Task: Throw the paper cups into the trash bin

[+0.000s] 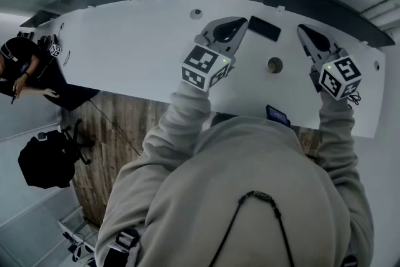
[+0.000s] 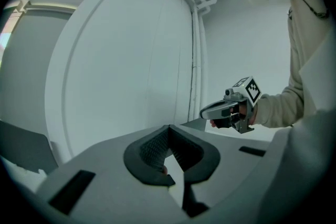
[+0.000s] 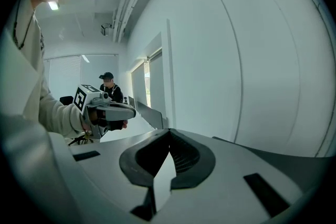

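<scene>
I see no paper cup and no trash bin in any view. Both grippers hover side by side above a long white table (image 1: 125,53). My left gripper (image 1: 241,24) points toward the far edge, its jaw tips meeting with nothing between them (image 2: 168,128). My right gripper (image 1: 302,29) is to its right and also shut and empty (image 3: 169,132). Each gripper shows in the other's view: the right gripper (image 2: 207,112) in the left gripper view, the left gripper (image 3: 131,111) in the right gripper view. Ahead of both is a plain white wall.
A black phone (image 1: 264,28) lies between the two grippers. A round cable hole (image 1: 275,64) is set in the table just below it. A dark device (image 1: 277,114) rests at the near edge. Another person (image 1: 19,65) sits at the far left, near a black chair (image 1: 47,156).
</scene>
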`<control>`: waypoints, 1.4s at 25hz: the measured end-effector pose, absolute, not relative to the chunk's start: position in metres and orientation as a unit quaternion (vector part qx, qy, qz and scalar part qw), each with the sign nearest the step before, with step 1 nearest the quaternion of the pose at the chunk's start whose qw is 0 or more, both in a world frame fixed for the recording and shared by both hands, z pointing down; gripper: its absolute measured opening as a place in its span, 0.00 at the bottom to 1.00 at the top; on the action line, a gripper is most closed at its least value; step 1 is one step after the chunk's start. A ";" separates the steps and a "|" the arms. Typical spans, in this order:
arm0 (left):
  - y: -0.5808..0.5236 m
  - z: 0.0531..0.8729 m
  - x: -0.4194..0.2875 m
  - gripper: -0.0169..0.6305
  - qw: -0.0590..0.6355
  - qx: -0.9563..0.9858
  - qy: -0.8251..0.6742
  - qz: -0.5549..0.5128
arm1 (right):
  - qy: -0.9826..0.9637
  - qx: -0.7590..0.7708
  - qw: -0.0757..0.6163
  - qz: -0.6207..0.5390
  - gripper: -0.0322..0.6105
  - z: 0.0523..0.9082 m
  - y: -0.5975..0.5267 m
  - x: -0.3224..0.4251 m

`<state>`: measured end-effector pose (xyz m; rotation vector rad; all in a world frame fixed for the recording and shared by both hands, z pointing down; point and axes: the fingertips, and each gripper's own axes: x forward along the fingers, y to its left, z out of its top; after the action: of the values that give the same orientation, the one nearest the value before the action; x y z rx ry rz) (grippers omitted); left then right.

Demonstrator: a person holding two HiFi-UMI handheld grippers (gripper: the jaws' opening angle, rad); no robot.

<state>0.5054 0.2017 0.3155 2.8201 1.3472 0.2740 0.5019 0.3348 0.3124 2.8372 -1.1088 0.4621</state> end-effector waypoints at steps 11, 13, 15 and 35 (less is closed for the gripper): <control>0.213 0.373 0.499 0.02 0.027 0.889 0.436 0.140 | -0.349 0.910 0.052 0.216 0.07 0.379 0.339 0.491; 0.217 0.385 0.497 0.02 0.034 0.885 0.439 0.150 | -0.348 0.907 0.055 0.232 0.07 0.394 0.340 0.486; 0.219 0.397 0.494 0.02 0.041 0.883 0.439 0.161 | -0.346 0.903 0.056 0.247 0.07 0.407 0.342 0.481; 0.218 0.507 0.467 0.02 0.101 0.862 0.422 0.260 | -0.380 0.844 0.044 0.376 0.17 0.544 0.324 0.443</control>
<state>0.4668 0.2182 0.5069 2.5487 1.2479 0.7689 0.4425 0.3244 0.5444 2.5799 -1.1603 1.1493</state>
